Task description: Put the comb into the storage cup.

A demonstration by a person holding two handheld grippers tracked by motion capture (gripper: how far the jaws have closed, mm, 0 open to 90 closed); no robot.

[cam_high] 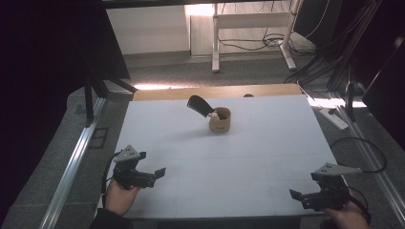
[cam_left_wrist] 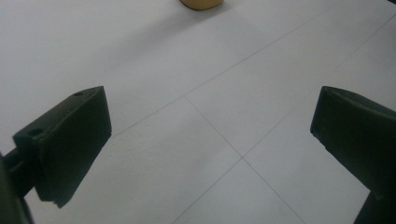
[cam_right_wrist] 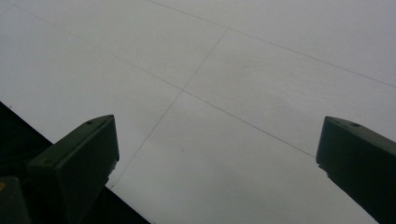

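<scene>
A tan round cup [cam_high: 220,121] stands on the white table [cam_high: 267,143], towards the back middle. A black flat-headed utensil [cam_high: 199,105] leans out of it to the left, with something pale beside it at the rim. My left gripper [cam_high: 157,175] hovers at the near left, held in a hand, its jaws wide apart and pointing right. In the left gripper view the left gripper [cam_left_wrist: 210,116] is open over bare table, with the cup's base [cam_left_wrist: 201,3] at the top edge. My right gripper [cam_high: 297,197] sits at the near right, pointing left. In its own view the right gripper [cam_right_wrist: 217,140] is open with nothing in it.
The table's front edge [cam_right_wrist: 28,135] runs close under the right gripper. A wooden strip [cam_high: 215,91] borders the far side. Beyond it are white desk legs [cam_high: 216,43] and floor cables [cam_high: 267,43]. A metal rail [cam_high: 71,171] runs along the left, and a power strip [cam_high: 334,118] lies at the right.
</scene>
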